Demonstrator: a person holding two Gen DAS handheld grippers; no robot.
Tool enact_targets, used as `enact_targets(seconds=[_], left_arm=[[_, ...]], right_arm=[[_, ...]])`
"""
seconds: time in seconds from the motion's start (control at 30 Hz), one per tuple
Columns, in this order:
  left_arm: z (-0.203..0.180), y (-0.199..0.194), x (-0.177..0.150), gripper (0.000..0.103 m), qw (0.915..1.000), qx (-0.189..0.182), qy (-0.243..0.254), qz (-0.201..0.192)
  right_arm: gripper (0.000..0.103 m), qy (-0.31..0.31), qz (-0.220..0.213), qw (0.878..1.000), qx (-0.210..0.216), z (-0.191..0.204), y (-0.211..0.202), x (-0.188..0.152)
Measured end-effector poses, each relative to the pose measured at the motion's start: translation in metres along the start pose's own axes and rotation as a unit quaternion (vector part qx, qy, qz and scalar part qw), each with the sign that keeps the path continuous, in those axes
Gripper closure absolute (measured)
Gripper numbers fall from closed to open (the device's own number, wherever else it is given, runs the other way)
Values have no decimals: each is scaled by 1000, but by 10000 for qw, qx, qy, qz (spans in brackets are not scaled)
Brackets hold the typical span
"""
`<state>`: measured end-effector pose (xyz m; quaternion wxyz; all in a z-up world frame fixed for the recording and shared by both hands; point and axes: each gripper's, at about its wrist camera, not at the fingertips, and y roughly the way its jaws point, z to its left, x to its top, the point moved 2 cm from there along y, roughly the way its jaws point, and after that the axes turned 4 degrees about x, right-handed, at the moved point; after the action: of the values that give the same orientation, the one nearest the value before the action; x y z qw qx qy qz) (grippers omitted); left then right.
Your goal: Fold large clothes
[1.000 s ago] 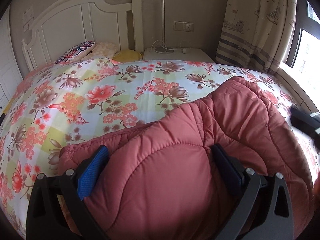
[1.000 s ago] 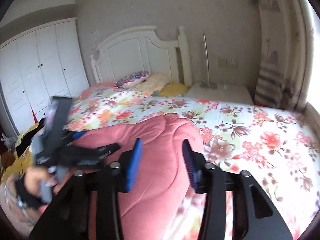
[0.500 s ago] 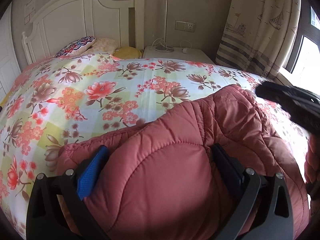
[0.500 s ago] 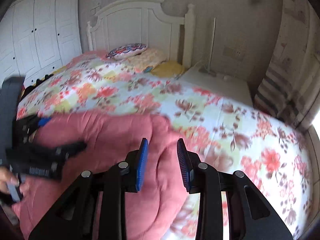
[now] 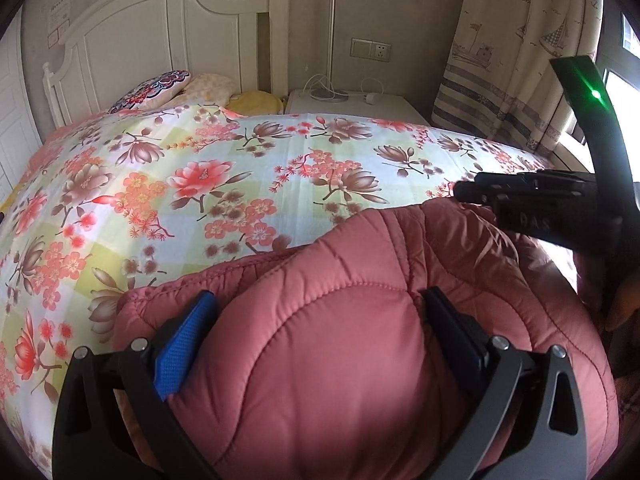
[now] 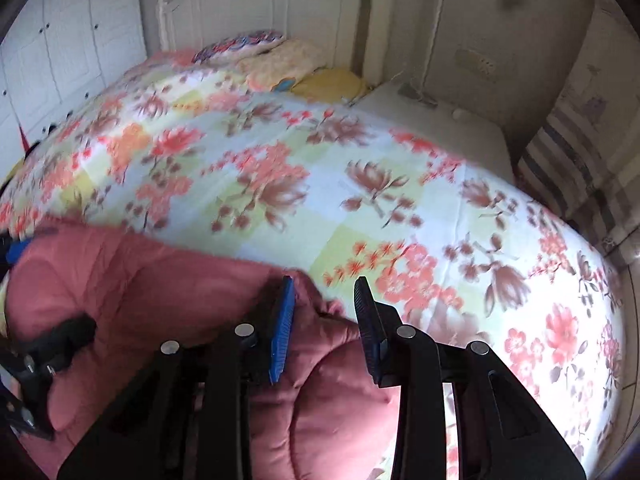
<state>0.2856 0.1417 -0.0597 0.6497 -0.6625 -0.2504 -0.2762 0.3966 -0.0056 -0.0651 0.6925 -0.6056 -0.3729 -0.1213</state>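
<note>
The coat (image 5: 360, 360), pink and quilted, sits bunched at the near edge of the bed (image 5: 240, 184), nowhere near a flat, tidy fold. The left gripper (image 5: 320, 340) has its jaws spread wide and pressed into a thick puffy wad. The right gripper (image 6: 324, 320) comes in over the coat's far end, jaws narrow, fabric between them, no clear pinch. I'd say early going: most folding remains.

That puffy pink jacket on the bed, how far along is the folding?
Partway, it seems. The pink jacket is already bunched into a thick bundle on the flowered bedspread. In hand: the left claw straddles a fat quilted fold, and the right claw sits at the bundle's edge with padding between its fingers. Left to do: flatten and square it; it looks lumpy.
</note>
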Motion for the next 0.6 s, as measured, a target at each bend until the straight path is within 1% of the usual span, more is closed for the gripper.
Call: enact_targets(seconds=[0.03,0.07,0.1,0.13,0.17,0.23,0.3,0.33,0.37,0.4,0.43,0.47,0.53,0.57,0.6], left_arm=[[0,0,0,2,10000,4,3,7],[0,1,0,2,10000,14,8,20],[-1,2,1,2,10000,36,22,57],[-1,3,0,2,10000,41,30,72],[-1,2,0,2,10000,27,28,70],[-1,2,0,2,10000,15,29,70],[-1,2,0,2,10000,1,7,69],[-1,2,0,2,10000,-10,-4,68],[-1,2,0,2,10000,-14,-8,68],[-1,2,0,2,10000,-15,-10,68],[-1,2,0,2,10000,-13,-9,72],[-1,2,0,2,10000,-11,-8,70],[-1,2,0,2,10000,-14,-9,71],[-1,2,0,2,10000,-14,-10,72],[-1,2,0,2,10000,-12,-7,70]], right_arm=[[70,126,14,9999,53,-2,3,2],[70,140,185,9997,54,-1,15,1],[70,-27,532,9986,-31,4,33,-6],[70,-93,692,9976,-5,6,42,-11],[70,21,538,9985,67,4,41,-13],[69,337,599,9975,159,-6,37,-13],[69,502,484,9976,-8,-11,17,-15],[69,559,360,9978,-52,-11,4,-17],[69,619,82,9980,18,-9,-19,-22],[69,620,-86,9980,97,-6,-34,-27],[69,545,-349,9976,228,3,-58,-36],[68,459,-482,9974,272,11,-73,-42],[62,200,-764,9961,396,33,-107,-62],[50,74,-848,9954,448,45,-119,-70],[33,-32,-915,9947,468,54,-127,-77]])
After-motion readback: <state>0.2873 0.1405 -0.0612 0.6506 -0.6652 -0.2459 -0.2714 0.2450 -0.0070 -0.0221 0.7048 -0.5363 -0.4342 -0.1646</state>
